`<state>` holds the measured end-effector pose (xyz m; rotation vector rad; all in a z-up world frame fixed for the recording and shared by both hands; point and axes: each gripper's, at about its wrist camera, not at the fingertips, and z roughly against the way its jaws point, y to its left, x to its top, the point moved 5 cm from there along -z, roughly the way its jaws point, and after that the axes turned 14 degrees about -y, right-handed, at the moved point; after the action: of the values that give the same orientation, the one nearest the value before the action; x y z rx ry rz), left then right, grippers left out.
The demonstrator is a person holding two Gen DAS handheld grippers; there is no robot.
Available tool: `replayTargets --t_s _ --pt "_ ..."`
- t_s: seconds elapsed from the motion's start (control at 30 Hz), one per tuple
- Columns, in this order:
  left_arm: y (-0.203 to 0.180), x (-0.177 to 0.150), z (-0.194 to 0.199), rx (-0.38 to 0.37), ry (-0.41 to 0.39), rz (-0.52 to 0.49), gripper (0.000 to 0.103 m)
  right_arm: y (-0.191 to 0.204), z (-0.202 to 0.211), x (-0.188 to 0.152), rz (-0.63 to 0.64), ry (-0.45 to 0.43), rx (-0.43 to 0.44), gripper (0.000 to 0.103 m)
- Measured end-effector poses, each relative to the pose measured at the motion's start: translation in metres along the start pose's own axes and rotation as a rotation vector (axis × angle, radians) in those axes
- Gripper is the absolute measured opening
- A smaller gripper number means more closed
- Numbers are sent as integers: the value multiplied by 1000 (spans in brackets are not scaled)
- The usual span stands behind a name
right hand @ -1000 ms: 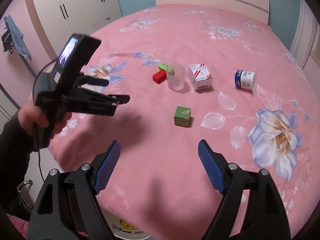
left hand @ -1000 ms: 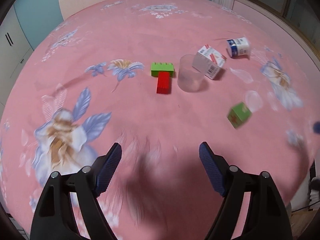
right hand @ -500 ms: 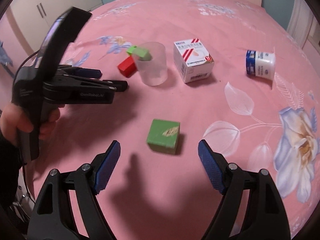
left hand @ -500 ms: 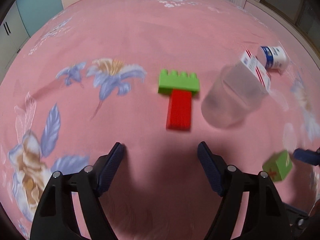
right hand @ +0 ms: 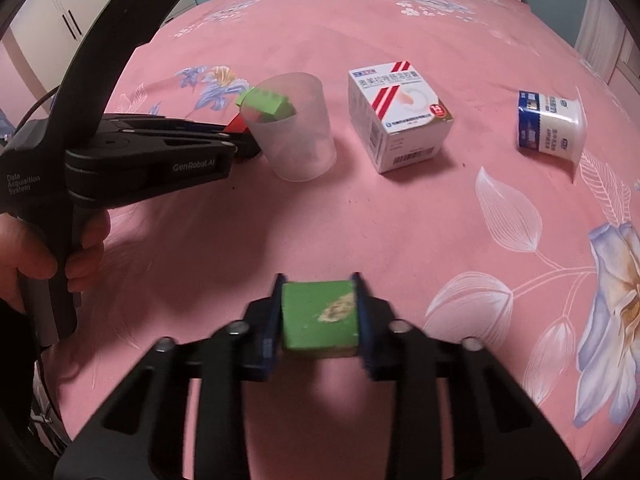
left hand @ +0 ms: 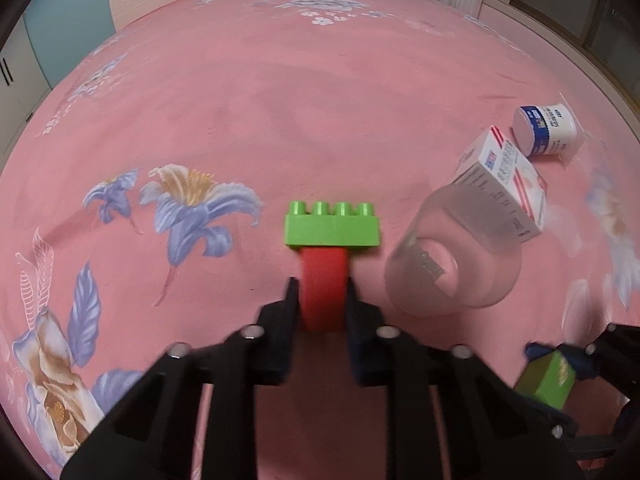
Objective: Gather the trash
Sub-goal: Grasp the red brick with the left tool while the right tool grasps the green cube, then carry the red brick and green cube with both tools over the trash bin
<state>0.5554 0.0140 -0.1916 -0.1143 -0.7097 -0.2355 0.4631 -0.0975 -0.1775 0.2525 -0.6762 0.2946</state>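
I have both claws closed on something. The left claw (left hand: pixel 320 300) has just shut its jaws on the near end of the red block (left hand: pixel 323 288), pads pressing either side. The right claw (right hand: pixel 319 316) has likewise just closed, and its jaws clamp the green cube (right hand: pixel 319 314) squarely between the pads. Both pieces still look to be resting on the pink bed (left hand: pixel 280 100).

My worry on the left: the green brick (left hand: pixel 332 226) lies across the far end of the red block, touching it just ahead of my fingertips. I cannot tell whether the two are snapped together. If they are, lifting brings both, and the off-centre weight could twist the red block out of a grip that only has its near end. If they are loose, the brick may tumble as I pull away.

Just to the right of the left claw stands the clear cup (left hand: pixel 452 264), light and easy to topple if I swing that way. Beyond it sit the medicine box (left hand: pixel 504 184) and the white tub (left hand: pixel 546 130), well clear.

On the right, the cube's scuffed face suggests a soft surface; a fast lift could let it slip.
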Motion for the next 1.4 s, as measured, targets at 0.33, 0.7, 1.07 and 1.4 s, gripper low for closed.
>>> replayTargets --t_s 0.33,0.7,1.07,1.4 --pt "1 -16 46 35 1 38 22 0 33 -7 39 -20 -9 31" --pt "-12 -11 182 108 -169 -13 22 17 126 -6 79 -125 -33 31" --pt "-65 -32 320 144 -319 -88 22 40 244 -11 112 -268 -38 31" --pt "-102 -62 406 151 -398 -135 22 60 333 -39 141 -371 -32 31"
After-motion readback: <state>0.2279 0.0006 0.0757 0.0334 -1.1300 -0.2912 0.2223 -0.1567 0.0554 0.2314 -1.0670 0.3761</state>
